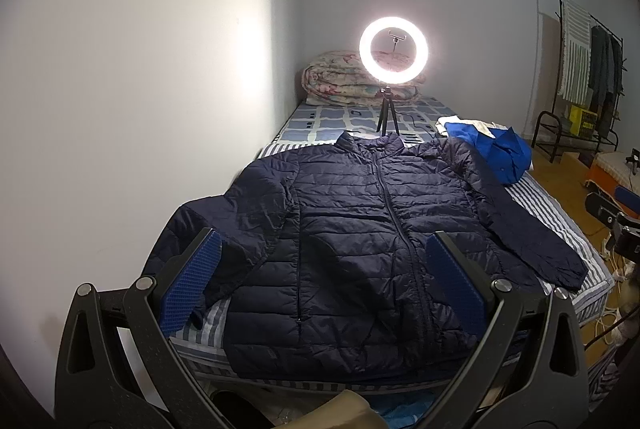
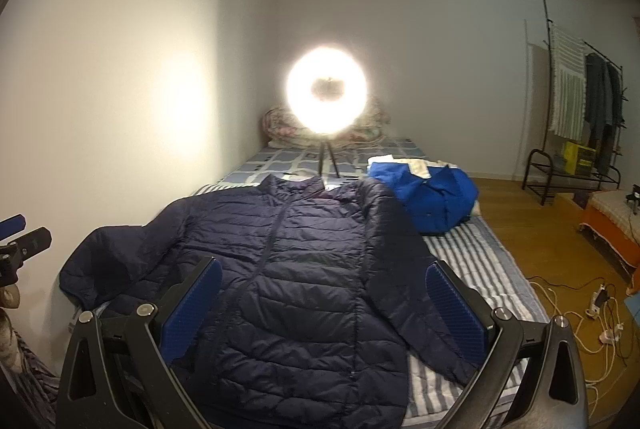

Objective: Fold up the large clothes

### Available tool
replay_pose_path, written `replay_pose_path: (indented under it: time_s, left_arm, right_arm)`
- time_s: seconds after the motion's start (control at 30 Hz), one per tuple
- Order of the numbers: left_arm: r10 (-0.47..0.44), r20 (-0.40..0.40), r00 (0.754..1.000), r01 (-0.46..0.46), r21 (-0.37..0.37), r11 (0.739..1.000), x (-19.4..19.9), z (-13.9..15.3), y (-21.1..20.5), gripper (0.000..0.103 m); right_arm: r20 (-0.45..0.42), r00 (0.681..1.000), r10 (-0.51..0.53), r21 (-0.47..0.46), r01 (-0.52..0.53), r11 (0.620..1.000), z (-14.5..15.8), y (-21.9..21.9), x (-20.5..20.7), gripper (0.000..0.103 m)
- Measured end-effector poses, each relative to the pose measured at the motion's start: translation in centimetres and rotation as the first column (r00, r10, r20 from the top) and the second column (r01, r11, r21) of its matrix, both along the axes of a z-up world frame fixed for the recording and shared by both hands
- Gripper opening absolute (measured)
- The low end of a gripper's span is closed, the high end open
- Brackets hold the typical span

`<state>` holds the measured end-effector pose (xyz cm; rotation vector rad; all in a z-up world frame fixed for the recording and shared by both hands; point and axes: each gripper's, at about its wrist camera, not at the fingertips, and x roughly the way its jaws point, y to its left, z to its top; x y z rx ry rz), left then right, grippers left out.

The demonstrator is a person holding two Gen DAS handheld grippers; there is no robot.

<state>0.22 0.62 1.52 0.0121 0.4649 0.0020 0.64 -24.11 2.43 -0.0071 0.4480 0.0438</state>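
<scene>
A navy quilted puffer jacket (image 1: 360, 229) lies flat and zipped, front up, on the bed, sleeves spread to both sides; it also shows in the right wrist view (image 2: 288, 269). My left gripper (image 1: 324, 285) is open and empty, held above the jacket's lower hem. My right gripper (image 2: 324, 309) is open and empty, above the jacket's lower right part near the right sleeve (image 2: 420, 293). Part of the left gripper shows at the left edge of the right wrist view (image 2: 20, 245).
A lit ring light on a tripod (image 1: 393, 51) stands on the bed behind the collar. A blue garment (image 1: 500, 153) lies at the jacket's right shoulder. A rolled quilt (image 1: 340, 81) lies at the head. A wall runs along the left; a clothes rack (image 1: 588, 69) and floor cables (image 2: 580, 309) are to the right.
</scene>
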Motion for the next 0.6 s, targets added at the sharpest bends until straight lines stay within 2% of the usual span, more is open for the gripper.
replay_pose_path:
  time_s: [0.2,0.43,0.53,0.6]
  left_arm:
    - [0.029,-0.002,1.000,-0.029,0.009,1.000,-0.3,-1.4,1.4,0.103]
    - [0.082,-0.008,0.997,-0.082,-0.007,0.997,-0.4,-2.3,4.1,0.103]
    - [0.104,-0.003,0.995,-0.104,-0.008,0.994,-0.4,-2.8,5.2,0.103]
    - [0.113,0.000,0.994,-0.113,-0.014,0.993,-0.7,-3.1,6.0,0.103]
  right_arm:
    - [-0.005,0.997,0.079,-0.002,-0.079,0.997,0.7,2.7,1.7,0.102]
    - [-0.016,0.975,0.220,-0.058,-0.221,0.974,0.6,7.0,4.1,0.091]
    - [-0.043,0.956,0.290,-0.038,-0.292,0.956,-0.2,8.9,5.9,0.082]
    - [-0.069,0.938,0.338,-0.011,-0.340,0.940,-1.0,10.5,7.3,0.080]
